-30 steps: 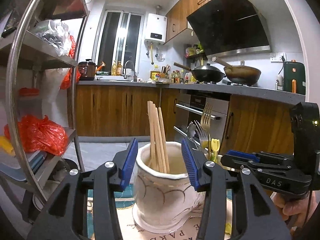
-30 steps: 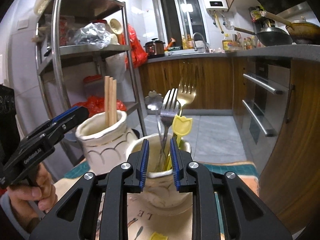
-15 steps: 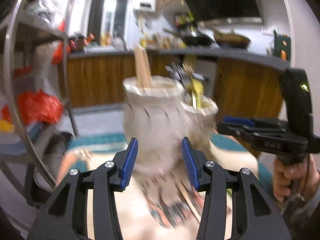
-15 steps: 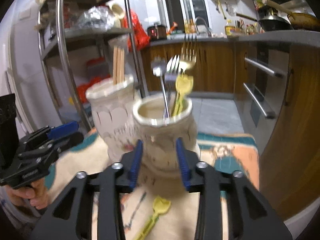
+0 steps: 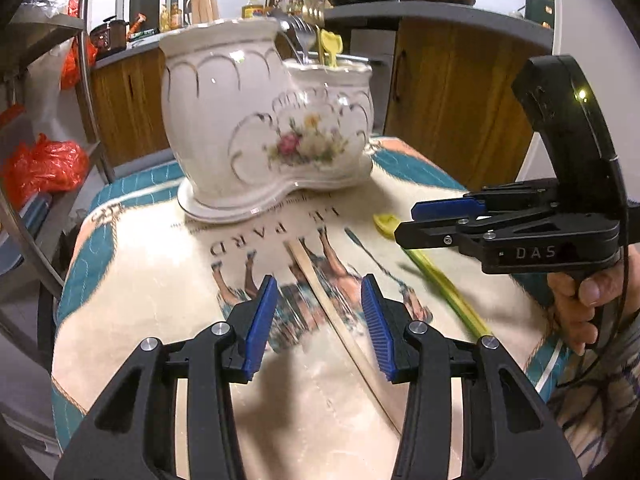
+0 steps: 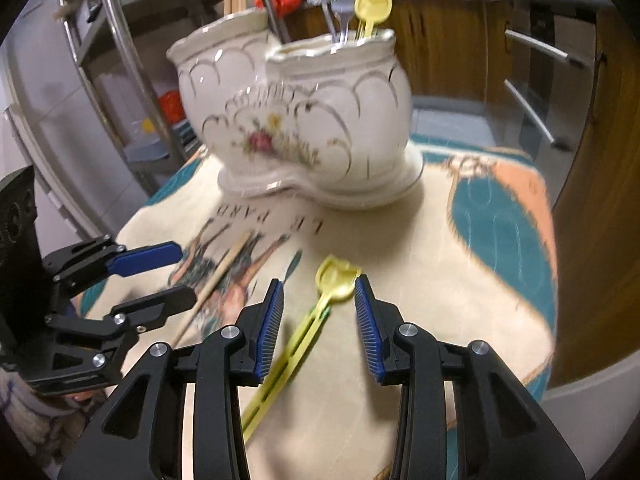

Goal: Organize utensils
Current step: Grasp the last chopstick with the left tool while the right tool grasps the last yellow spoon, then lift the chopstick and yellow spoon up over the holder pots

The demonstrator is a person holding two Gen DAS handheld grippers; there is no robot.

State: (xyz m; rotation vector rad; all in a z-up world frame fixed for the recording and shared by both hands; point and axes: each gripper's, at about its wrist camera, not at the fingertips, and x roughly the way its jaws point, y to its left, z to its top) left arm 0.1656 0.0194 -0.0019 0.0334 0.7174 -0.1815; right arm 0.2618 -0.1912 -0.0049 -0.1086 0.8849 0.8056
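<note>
Our left gripper (image 5: 320,320) has its blue fingers (image 5: 260,320) apart over the printed cloth (image 5: 140,280), gripping nothing; a wooden chopstick (image 5: 340,320) lies on the cloth between them, running from the centre of the frame toward the lower right, and we cannot tell whether either pad touches it. Our right gripper (image 6: 318,320) also has its fingers (image 6: 270,320) parted and empty. A yellow spoon (image 6: 320,300) lies flat on the cloth below them, its bowl near the tip of the right-hand finger and its handle passing down to the lower left.

In the right wrist view the left gripper shows at the left edge, with the chopstick just beside its tips. In the left wrist view the right gripper sits at the right edge, held by a hand (image 5: 584,304).

Further up the bench stands the white two-compartment holder (image 5: 248,120). Its taller left compartment holds chopsticks (image 5: 202,0); the lower right one holds forks (image 5: 304,36) and a yellow utensil.
</note>
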